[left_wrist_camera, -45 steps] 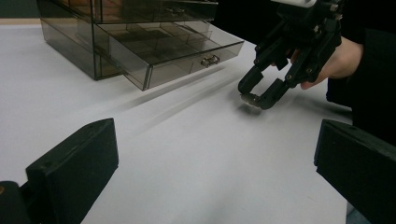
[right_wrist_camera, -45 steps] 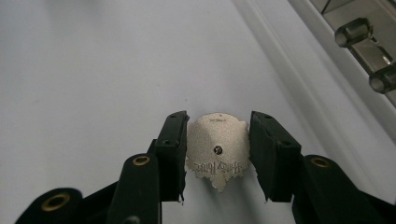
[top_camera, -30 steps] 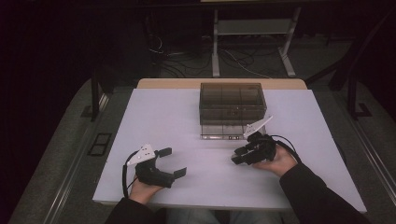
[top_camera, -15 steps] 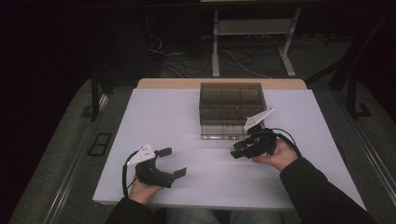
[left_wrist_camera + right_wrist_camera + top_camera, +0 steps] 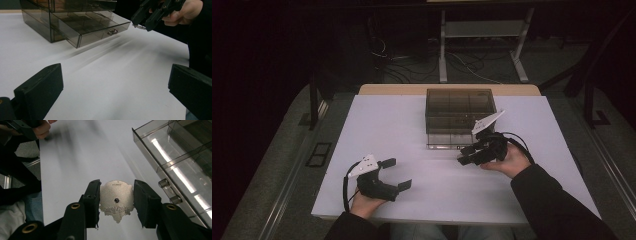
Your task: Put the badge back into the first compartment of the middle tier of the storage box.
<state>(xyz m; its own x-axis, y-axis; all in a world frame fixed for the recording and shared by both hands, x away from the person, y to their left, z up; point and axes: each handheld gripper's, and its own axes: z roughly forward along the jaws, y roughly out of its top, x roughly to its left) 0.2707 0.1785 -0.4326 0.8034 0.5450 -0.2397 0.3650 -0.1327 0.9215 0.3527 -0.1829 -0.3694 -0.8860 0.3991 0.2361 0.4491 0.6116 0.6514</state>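
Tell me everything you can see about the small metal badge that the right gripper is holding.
The small silver-grey metal badge is flat and shield-shaped with a scalloped outline. The face showing has a grainy texture, a dark stud at its centre and embossed lettering too small to read. The right gripper clamps it at both side edges, above the white table, beside the open drawer of the smoky transparent plastic organiser, apart from it.

I think I am working in a lab or a test room, not a home. The white table [image 5: 402, 130] is almost bare. It stands on grey carpet [image 5: 287, 165] in a dark room. Past the far edge of the table, loose cables [image 5: 462, 65] lie on the floor by the legs of a metal stand [image 5: 482, 50]. A floor socket box [image 5: 318, 154] sits by the table's left edge.
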